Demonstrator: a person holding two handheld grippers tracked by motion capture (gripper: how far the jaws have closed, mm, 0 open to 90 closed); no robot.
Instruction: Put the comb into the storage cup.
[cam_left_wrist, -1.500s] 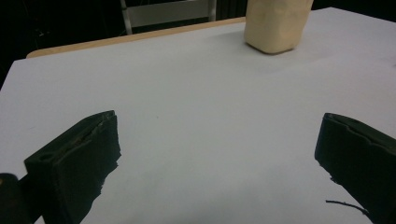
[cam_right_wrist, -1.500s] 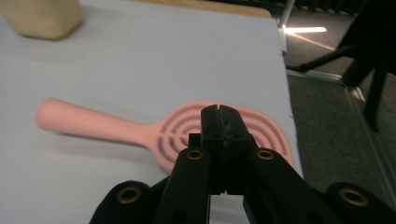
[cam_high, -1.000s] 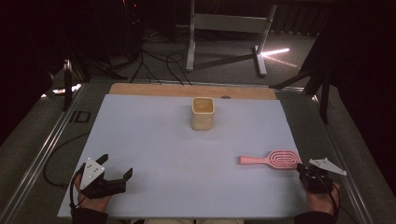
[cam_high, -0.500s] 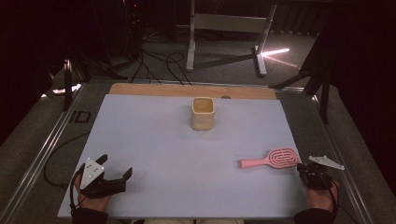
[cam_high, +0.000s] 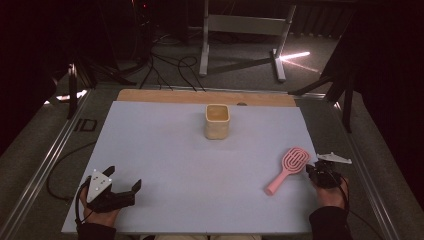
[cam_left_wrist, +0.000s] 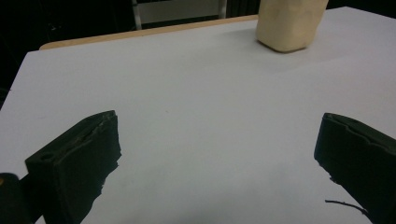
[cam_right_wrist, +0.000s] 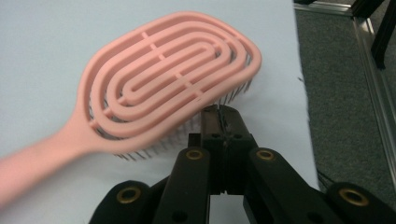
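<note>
Two claws work at the near edge of the table (cam_high: 165, 150), which carries a pale sheet. The right claw (cam_high: 316, 171), held by a hand at about four o'clock on the table, has its jaws pressed together with nothing between them; in the right gripper view its tips (cam_right_wrist: 223, 122) sit right at the bristled edge of the pink hairbrush (cam_right_wrist: 163, 88), and whether they actually touch the bristles is hard to tell there. The hairbrush (cam_high: 287, 169) lies flat on the sheet with its vented oval head toward one o'clock and its handle running down toward seven o'clock, the head just beside the right claw. The left claw (cam_high: 122, 189) rests at about eight o'clock on the table, its jaws spread wide and empty; in the left gripper view they frame bare sheet (cam_left_wrist: 196, 130), with the cream cup (cam_left_wrist: 289, 23) farther off at one o'clock. That cup (cam_high: 217, 121), squarish with rounded corners, stands upright near the far middle of the table, around twelve o'clock, well apart from both claws and from the hairbrush. Beyond it a strip of wooden board (cam_high: 165, 96) shows along the far edge.
</note>
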